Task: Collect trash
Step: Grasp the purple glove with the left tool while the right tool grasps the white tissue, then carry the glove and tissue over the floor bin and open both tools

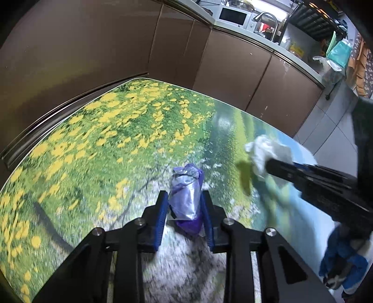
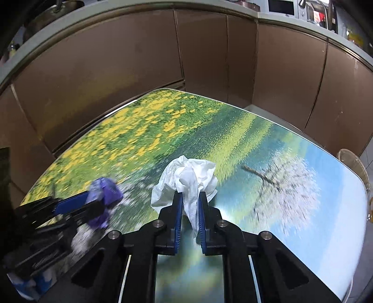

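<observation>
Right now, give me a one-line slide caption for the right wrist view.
Right gripper pinches a crumpled white tissue above the flower-print table.

A kitchen corner is being shown around a printed tabletop (image 2: 291,163).
The tabletop is being covered by a meadow print of yellow flowers; brown cabinet doors (image 2: 130,58) are being seen behind it, a microwave (image 1: 233,15) and a tap (image 1: 268,21) are being carried on the pale counter (image 1: 293,58), and grey floor tiles (image 1: 326,121) are being lit.
</observation>
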### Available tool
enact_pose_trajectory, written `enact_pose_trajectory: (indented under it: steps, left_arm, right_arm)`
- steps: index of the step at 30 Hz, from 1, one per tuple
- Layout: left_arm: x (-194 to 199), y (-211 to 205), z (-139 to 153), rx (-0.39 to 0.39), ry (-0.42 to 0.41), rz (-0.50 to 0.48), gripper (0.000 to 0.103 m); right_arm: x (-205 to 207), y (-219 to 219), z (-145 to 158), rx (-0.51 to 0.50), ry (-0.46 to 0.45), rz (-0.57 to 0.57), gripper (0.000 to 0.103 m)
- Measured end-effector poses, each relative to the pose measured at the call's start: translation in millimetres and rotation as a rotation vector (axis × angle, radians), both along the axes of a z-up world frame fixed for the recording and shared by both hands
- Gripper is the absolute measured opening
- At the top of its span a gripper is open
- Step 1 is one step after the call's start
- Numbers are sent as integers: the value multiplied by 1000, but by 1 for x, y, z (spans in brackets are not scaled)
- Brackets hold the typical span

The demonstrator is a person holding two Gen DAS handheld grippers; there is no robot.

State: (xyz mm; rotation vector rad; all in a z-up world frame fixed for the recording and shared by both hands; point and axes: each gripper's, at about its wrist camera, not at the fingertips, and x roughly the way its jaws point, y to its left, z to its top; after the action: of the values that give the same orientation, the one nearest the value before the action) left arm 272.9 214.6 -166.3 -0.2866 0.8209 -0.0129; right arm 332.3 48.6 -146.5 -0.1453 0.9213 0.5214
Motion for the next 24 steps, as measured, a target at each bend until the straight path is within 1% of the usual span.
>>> enact_pose_trajectory:
  steps: [4,8,10,12,14,18,24]
  left_arm:
    - [-27,-8,13,-12,-30,-4,27]
    - [-60,-18,36,-7,-73,-21,27]
    - [-79,-24,50,19,-100,-31,27]
    - [-98,-31,63,50,-130,-43,27]
    - [-116,-35,75,60,-155,-54,27]
    - [-144,-36,94,59,-190,-56,27]
    - [-171,-41,112,44,-225,-55,27]
  right_arm:
    - [-36,-13,19,21,-17,8,13]
    - [-78,-24,37,44,-29,19,13]
    - [-105,-30,48,60,-38,24,13]
    - [-123,-37,56,71,-46,26,13]
    - [-148,-45,67,89,-59,24,13]
    - [-187,-60,88,108,-101,13,13]
    - [-236,-96,121,130,-174,-37,13]
